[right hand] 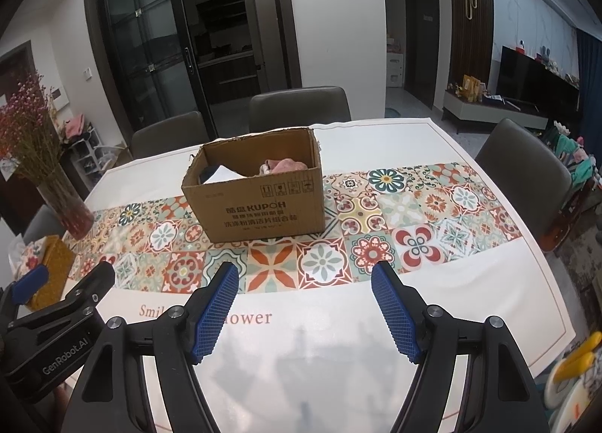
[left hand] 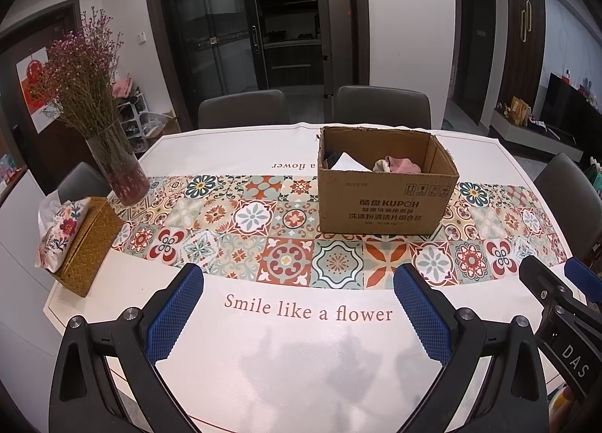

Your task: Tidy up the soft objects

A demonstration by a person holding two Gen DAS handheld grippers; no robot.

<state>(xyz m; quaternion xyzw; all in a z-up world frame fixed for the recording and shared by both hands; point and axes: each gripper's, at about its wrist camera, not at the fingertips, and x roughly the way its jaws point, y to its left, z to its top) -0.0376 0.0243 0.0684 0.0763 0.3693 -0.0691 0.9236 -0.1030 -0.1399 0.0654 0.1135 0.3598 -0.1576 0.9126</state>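
Note:
An open cardboard box [left hand: 387, 203] [right hand: 259, 207] stands on the tiled band of the tablecloth. Inside it lie a pink cloth [left hand: 404, 165] [right hand: 284, 165], a white piece [left hand: 350, 163] [right hand: 224, 173] and a dark piece beside it. My left gripper [left hand: 299, 275] is open over the near white part of the cloth, with nothing between its blue pads. My right gripper [right hand: 306, 276] is open too and holds nothing, in front of the box. Each gripper shows at the edge of the other's view: the right one [left hand: 553, 278] and the left one [right hand: 71, 280].
A glass vase of dried pink flowers [left hand: 113, 165] [right hand: 69, 207] stands at the left, with a woven tissue box [left hand: 88, 244] [right hand: 52, 267] near it. Grey chairs [left hand: 240, 107] [right hand: 299, 107] ring the table [left hand: 233, 147]. A TV unit stands at the far right.

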